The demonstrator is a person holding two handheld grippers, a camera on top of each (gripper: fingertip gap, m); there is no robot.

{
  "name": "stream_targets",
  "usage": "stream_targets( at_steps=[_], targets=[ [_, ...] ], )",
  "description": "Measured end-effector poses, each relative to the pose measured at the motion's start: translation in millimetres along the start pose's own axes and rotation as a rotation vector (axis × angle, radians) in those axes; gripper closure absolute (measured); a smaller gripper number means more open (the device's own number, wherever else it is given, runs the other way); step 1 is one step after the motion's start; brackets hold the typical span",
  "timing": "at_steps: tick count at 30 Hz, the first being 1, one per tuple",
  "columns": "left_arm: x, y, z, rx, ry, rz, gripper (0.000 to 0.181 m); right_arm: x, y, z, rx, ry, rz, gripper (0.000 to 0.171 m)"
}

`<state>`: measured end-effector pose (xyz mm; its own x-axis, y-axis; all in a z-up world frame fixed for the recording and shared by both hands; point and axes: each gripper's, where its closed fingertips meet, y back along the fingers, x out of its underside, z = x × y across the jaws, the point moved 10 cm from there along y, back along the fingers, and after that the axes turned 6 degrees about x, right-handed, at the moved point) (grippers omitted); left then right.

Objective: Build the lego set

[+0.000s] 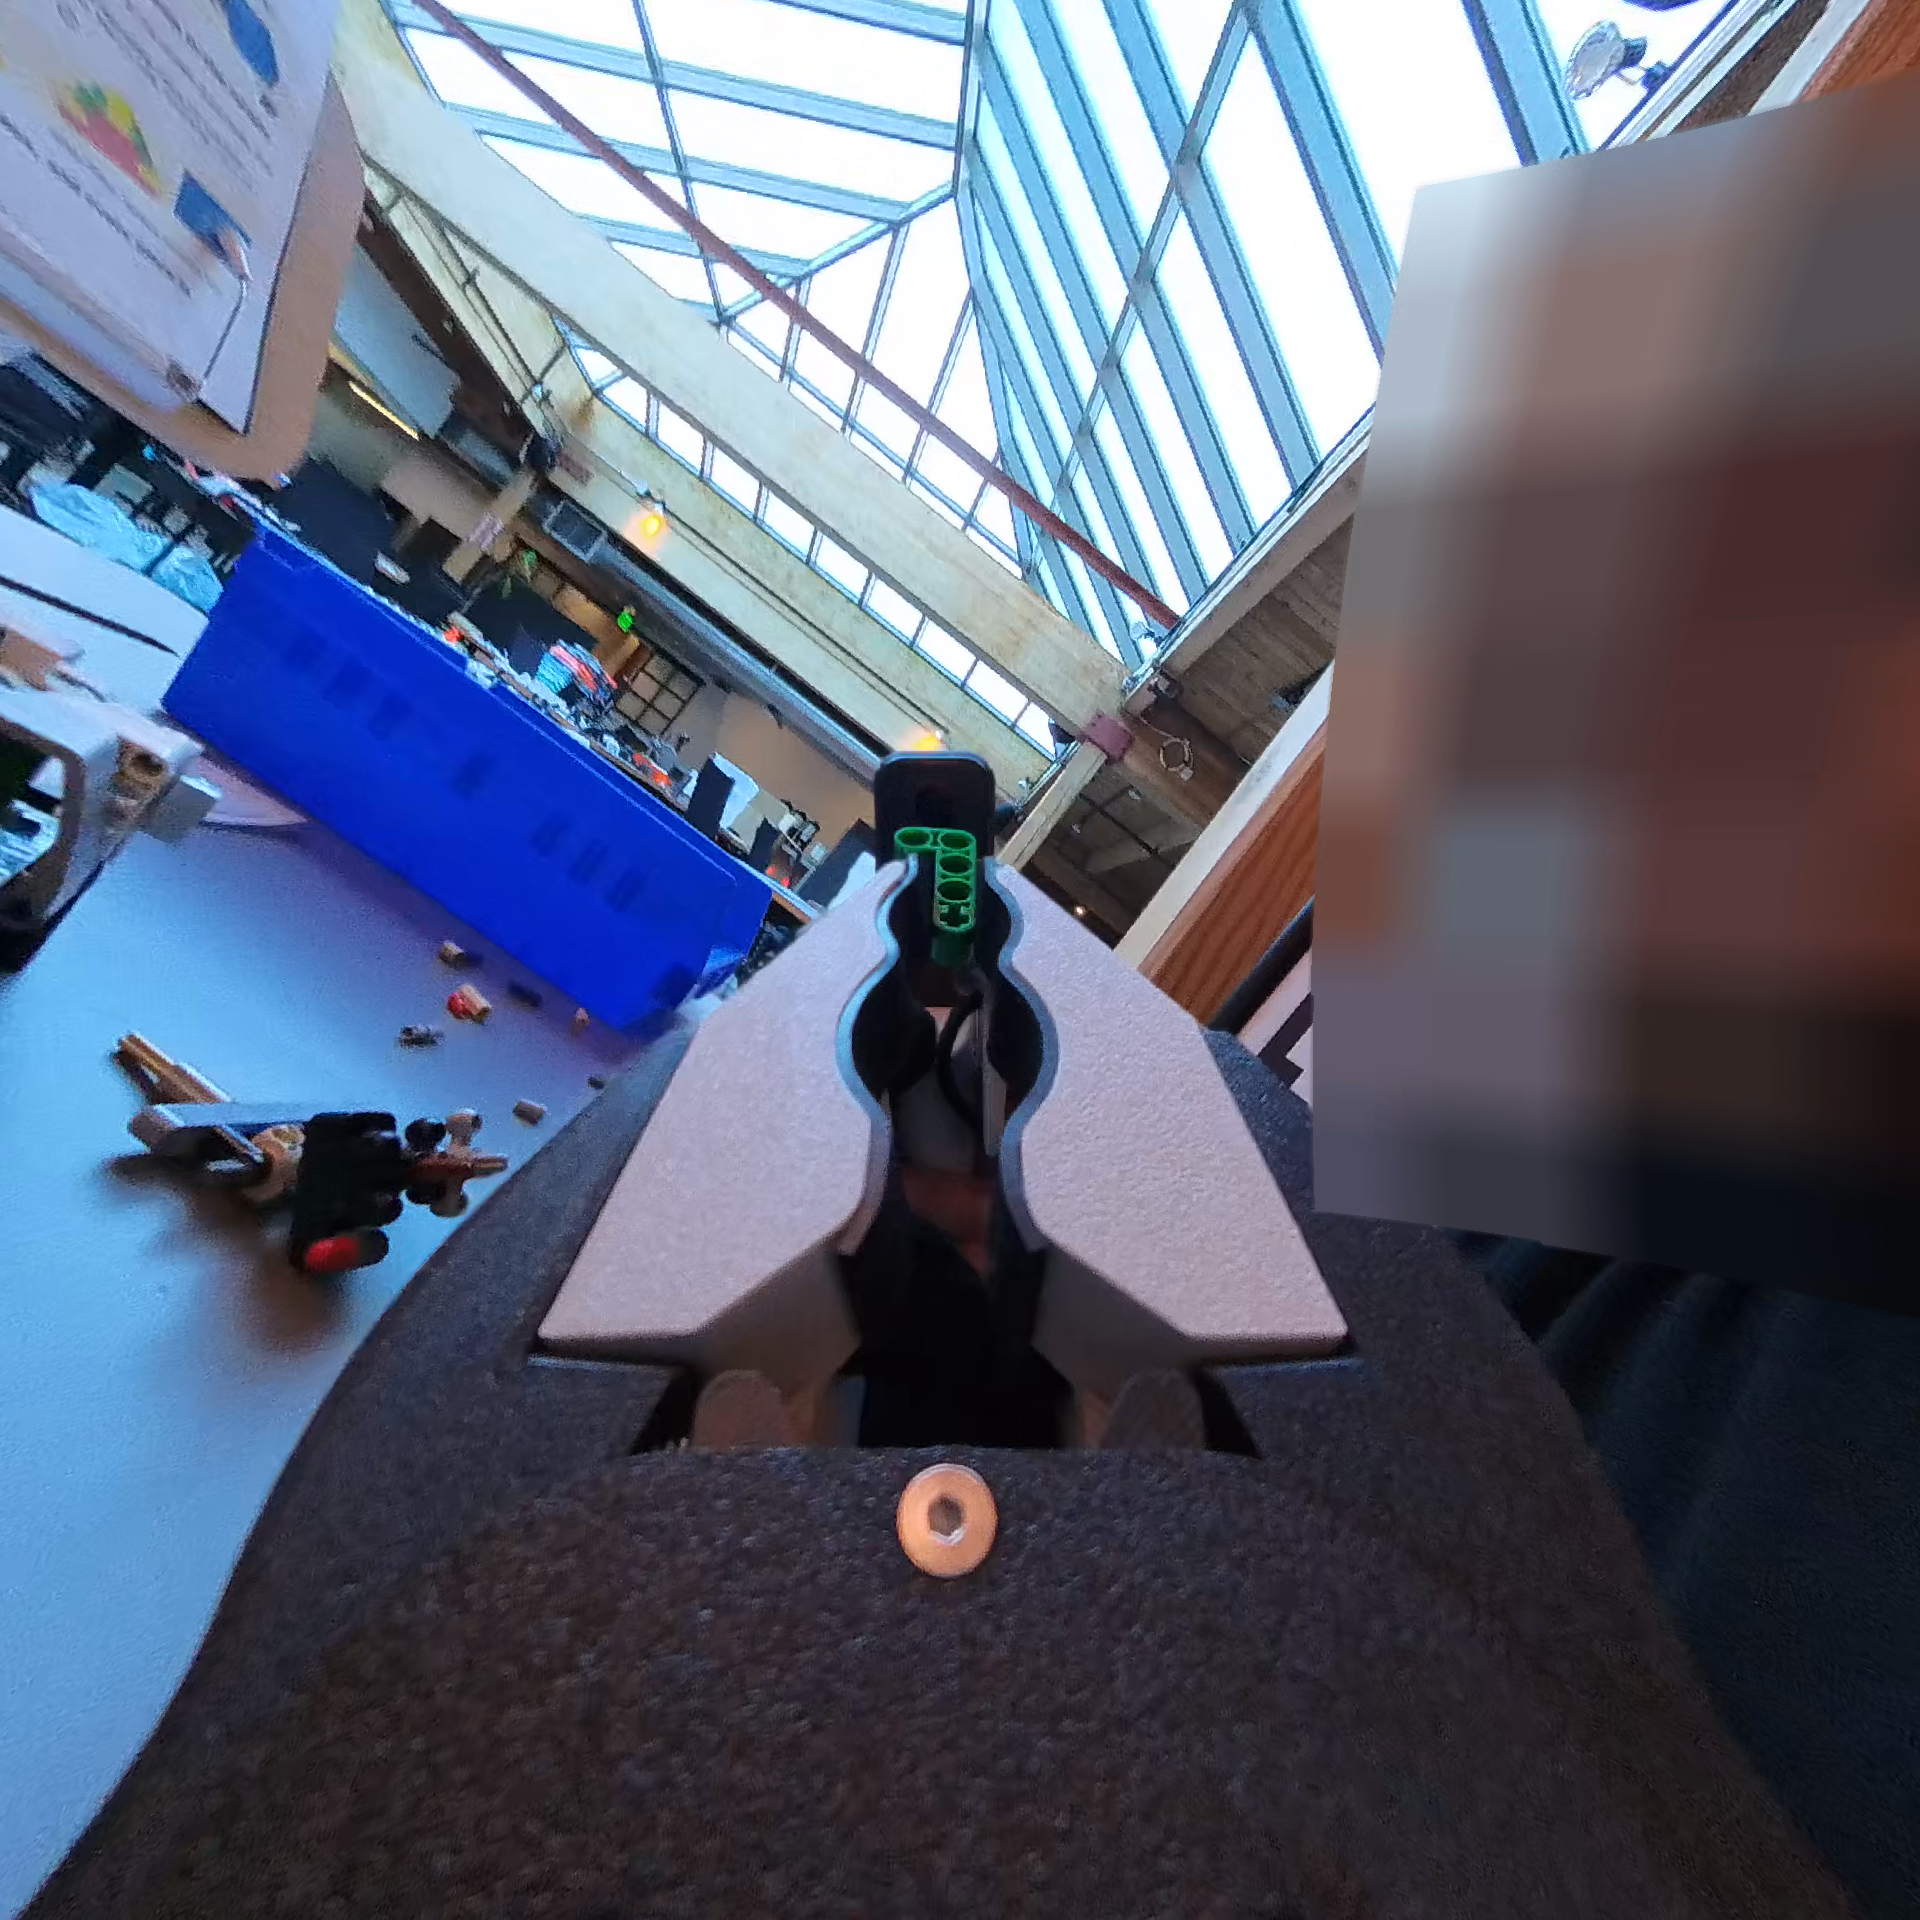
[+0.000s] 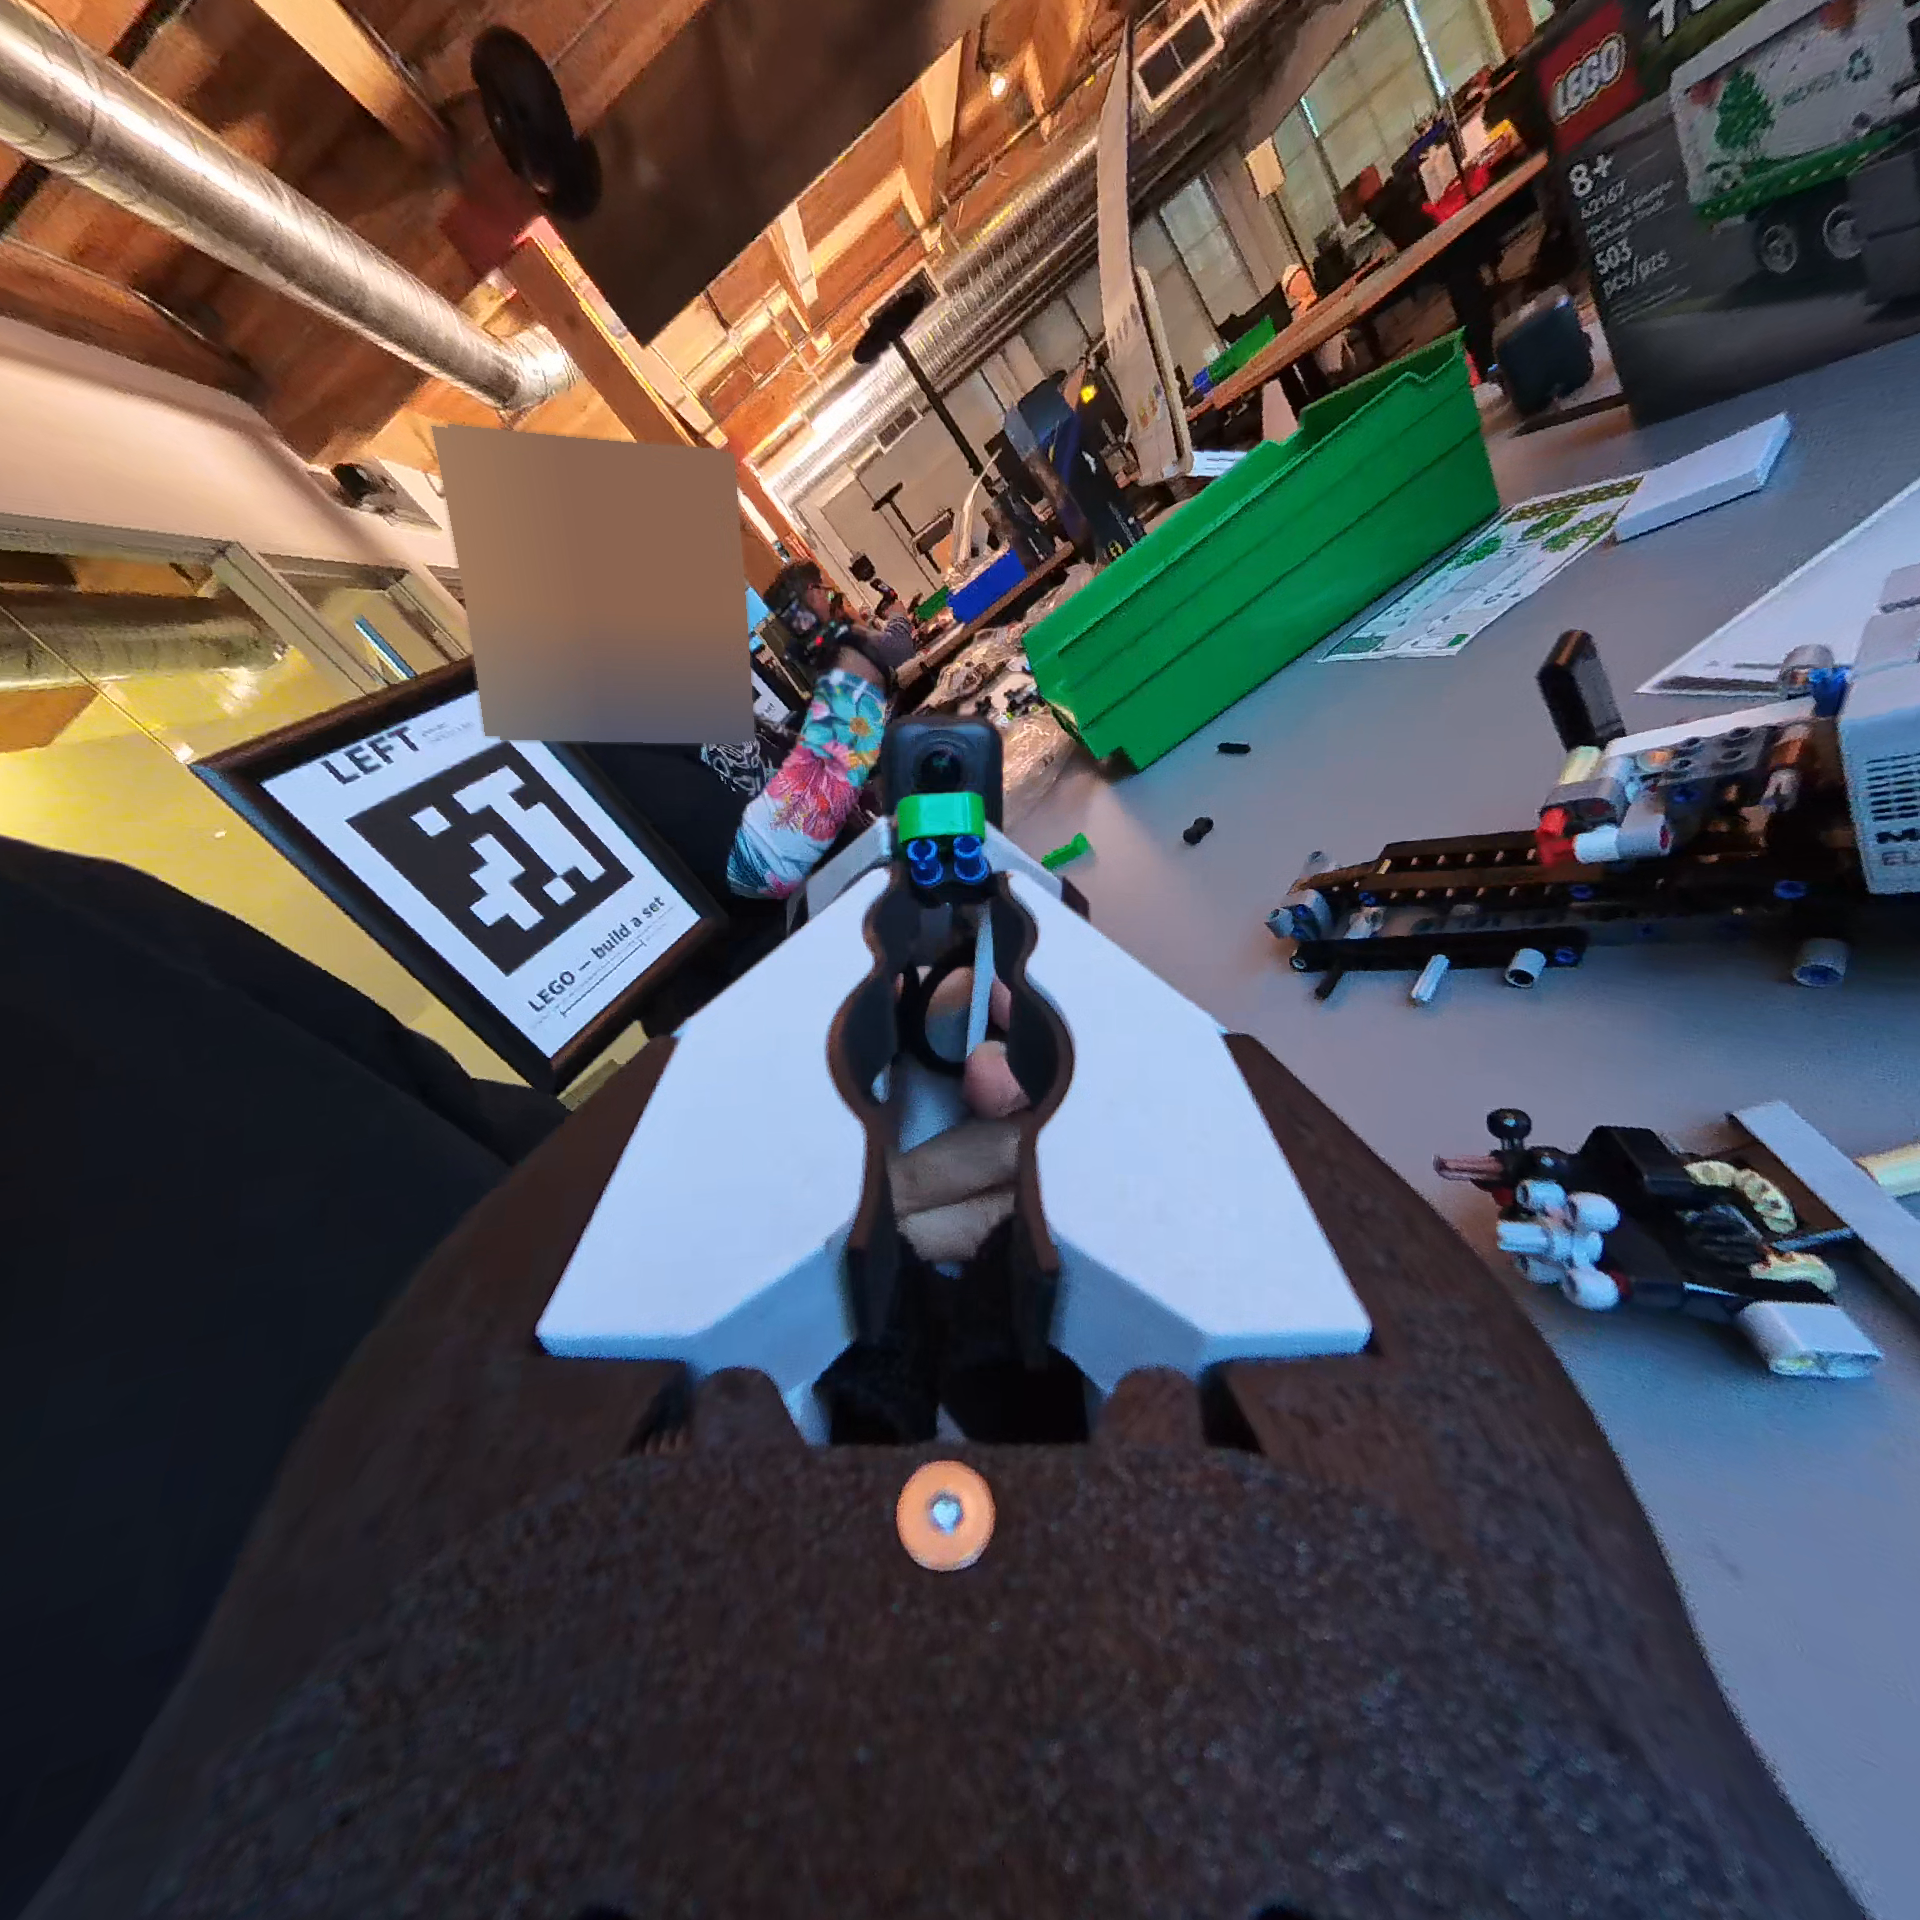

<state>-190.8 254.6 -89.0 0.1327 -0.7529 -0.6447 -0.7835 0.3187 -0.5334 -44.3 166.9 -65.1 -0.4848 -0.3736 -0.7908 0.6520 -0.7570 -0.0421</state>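
Observation:
My two grippers face each other in the air. In the left wrist view my left gripper [image 1: 940,914] is shut on a green L-shaped beam [image 1: 948,878], seen face-on with its holes. The right gripper's black camera [image 1: 932,790] shows just behind it. In the right wrist view my right gripper [image 2: 940,883] is shut at its tips on a small dark part with two blue pins [image 2: 942,858]. That part sits against the green beam [image 2: 940,816], seen edge-on. The left gripper's camera [image 2: 942,764] is behind. How the parts join is hidden.
On the grey table [image 1: 208,1351] are a blue bin [image 1: 468,769], a black-and-red sub-assembly [image 1: 343,1184] and loose pins [image 1: 468,1003]. The right wrist view shows a green bin [image 2: 1278,582], a long chassis build [image 2: 1610,852], a small black sub-assembly [image 2: 1642,1236], the set's box [image 2: 1745,187] and a marker sign [image 2: 478,862]. The grippers are tip to tip, or close to it.

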Motion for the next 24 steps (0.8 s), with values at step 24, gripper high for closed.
stream_targets(
  at_steps=[24],
  targets=[
    [20, -13, -11, -0.291, -0.485, 0.857, 0.176, 45, 17, -20, 0.332, 0.614, 0.859, 0.157]
  ],
)
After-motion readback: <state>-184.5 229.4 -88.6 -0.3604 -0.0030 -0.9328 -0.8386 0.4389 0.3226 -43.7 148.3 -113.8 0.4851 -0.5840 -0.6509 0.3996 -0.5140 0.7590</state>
